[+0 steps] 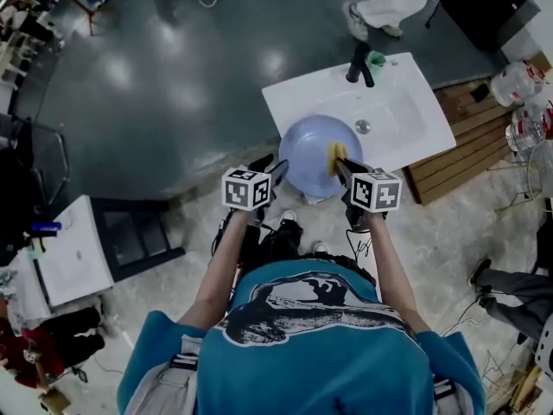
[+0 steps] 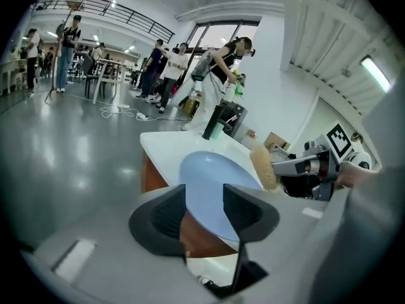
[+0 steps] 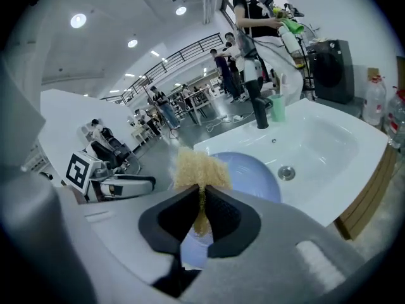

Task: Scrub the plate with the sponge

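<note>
Gripping the yellow sponge [image 3: 199, 170] between its closed jaws, the right gripper [image 3: 202, 192] holds it at the right side of the blue plate [image 1: 307, 154]. The plate rests on the near-left corner of the white sink [image 1: 406, 111] and overhangs its edge. The left gripper [image 2: 204, 195] sits just beside the plate's left rim, its 2 jaws spread apart and pressing on nothing; the plate shows through the gap. A black faucet [image 1: 359, 61] stands at the sink's far edge.

Shown: one plate [image 1: 307, 158], one sponge [image 1: 336, 154], one sink [image 1: 406, 124], one tap [image 1: 359, 63], one green cup [image 1: 377, 59] at the far rim; my two claws, left gripper [image 1: 275, 169] and right gripper [image 1: 339, 166].
</note>
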`<action>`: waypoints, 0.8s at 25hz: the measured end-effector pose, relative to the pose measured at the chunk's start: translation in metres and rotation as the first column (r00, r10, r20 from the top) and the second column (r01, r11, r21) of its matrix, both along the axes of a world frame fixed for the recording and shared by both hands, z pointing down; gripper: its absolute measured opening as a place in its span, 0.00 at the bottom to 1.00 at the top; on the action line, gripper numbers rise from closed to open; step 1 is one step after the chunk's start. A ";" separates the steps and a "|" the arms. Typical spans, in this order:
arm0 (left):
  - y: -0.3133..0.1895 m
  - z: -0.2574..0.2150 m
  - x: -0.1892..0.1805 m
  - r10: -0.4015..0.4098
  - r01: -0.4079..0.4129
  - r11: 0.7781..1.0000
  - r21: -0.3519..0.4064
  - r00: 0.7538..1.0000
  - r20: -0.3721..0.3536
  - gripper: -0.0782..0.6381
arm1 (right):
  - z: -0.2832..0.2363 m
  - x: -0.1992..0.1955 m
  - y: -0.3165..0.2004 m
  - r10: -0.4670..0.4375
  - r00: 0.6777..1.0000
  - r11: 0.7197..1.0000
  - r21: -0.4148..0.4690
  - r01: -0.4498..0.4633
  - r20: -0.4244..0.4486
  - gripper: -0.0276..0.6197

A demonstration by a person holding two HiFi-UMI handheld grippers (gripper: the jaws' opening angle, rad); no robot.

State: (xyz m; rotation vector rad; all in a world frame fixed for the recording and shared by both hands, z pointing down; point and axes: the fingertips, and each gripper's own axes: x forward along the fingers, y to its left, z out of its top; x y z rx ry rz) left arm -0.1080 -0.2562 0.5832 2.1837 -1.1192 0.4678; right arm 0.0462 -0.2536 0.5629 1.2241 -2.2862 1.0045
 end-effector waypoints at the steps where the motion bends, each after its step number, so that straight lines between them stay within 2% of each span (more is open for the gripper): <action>1: -0.007 0.007 -0.001 0.003 -0.003 1.000 -0.014 1.000 -0.003 0.39 | 0.005 0.001 -0.006 0.005 1.000 1.000 -0.009 -0.005 -0.020 0.09; 5: -0.016 0.040 0.002 0.050 -0.051 0.993 -0.106 0.999 -0.008 0.39 | 0.025 0.007 -0.027 0.020 0.995 0.999 -0.044 -0.024 -0.096 0.09; 9: -0.013 0.062 0.005 0.061 -0.062 0.984 -0.165 0.998 -0.011 0.34 | 0.045 0.017 -0.042 0.033 0.984 0.997 -0.068 -0.046 -0.176 0.09; 13: -0.011 0.067 0.010 0.066 -0.074 0.981 -0.178 0.997 -0.050 0.26 | 0.063 0.031 -0.054 0.045 0.964 0.994 -0.089 -0.071 -0.262 0.09; 16: -0.010 0.065 0.012 0.095 -0.100 0.982 -0.162 0.995 -0.034 0.27 | 0.076 0.039 -0.063 0.028 0.934 0.992 -0.104 -0.069 -0.355 0.09; 20: -0.012 0.055 0.014 0.120 -0.123 0.985 -0.123 0.992 -0.027 0.28 | 0.086 0.040 -0.071 0.017 0.899 0.990 -0.122 -0.077 -0.437 0.09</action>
